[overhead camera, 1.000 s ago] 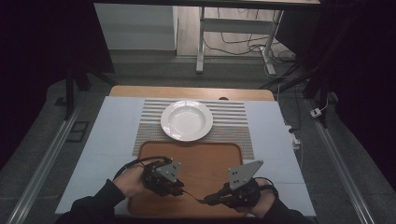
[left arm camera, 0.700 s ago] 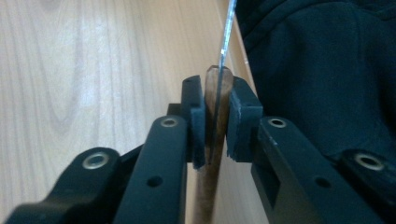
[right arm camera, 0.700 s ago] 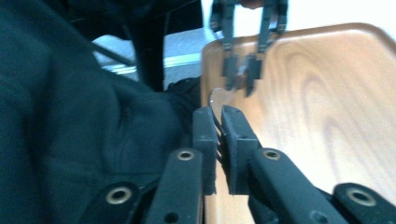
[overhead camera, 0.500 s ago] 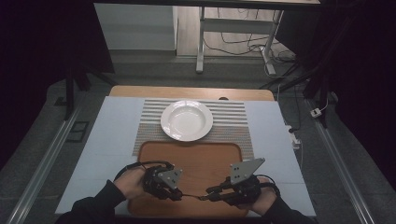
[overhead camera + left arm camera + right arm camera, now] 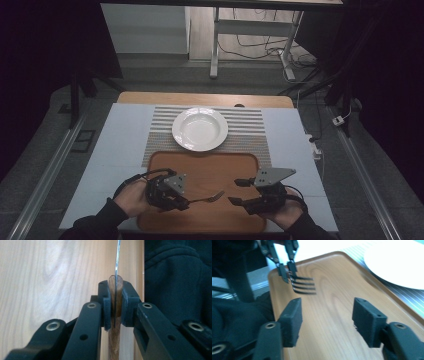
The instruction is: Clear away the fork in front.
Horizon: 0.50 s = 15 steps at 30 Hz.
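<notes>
Fork over tray, near edge, clamped by handle in left gripper. Right gripper jaws just opening, now apart and empty; half second ago closed beside fork tines.

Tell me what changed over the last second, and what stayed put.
The right tongs let go of the fork: their jaws have just been opening and now stand apart with nothing between them. The left tongs alone hold the fork now, clamped on its wooden handle, tines towards the right tongs. Both hands stayed over the wooden tray, and the white plate on the striped mat did not move.
</notes>
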Tool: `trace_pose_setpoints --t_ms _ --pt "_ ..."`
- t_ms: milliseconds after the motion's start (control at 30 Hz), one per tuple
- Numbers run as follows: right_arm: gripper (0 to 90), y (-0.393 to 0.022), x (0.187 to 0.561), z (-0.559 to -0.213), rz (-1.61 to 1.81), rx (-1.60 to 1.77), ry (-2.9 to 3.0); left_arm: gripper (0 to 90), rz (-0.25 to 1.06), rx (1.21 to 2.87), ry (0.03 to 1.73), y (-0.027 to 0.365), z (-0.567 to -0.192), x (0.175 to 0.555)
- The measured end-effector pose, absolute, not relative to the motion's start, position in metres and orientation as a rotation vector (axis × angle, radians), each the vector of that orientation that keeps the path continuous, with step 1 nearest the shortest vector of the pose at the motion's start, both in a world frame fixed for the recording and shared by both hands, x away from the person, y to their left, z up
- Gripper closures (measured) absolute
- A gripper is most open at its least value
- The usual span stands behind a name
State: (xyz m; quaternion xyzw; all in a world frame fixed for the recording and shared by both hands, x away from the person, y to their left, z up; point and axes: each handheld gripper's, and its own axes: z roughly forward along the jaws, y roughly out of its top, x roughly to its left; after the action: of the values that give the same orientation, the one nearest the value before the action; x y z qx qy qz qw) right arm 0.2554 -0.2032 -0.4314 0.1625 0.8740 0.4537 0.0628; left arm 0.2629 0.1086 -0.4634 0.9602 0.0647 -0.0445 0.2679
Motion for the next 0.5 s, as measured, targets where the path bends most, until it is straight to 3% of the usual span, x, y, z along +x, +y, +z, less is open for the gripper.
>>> trace_pose_setpoints --t_ms 233,500 --pt "26.4 -0.208 0.251 -0.433 1.303 0.622 2.578 79.5 -0.099 2.591 0.349 0.118 -0.461 0.261" --pt "18.2 -0.218 0.245 -0.434 1.256 0.721 2.518 79.4 -0.081 2.566 0.552 0.13 -0.462 0.259"
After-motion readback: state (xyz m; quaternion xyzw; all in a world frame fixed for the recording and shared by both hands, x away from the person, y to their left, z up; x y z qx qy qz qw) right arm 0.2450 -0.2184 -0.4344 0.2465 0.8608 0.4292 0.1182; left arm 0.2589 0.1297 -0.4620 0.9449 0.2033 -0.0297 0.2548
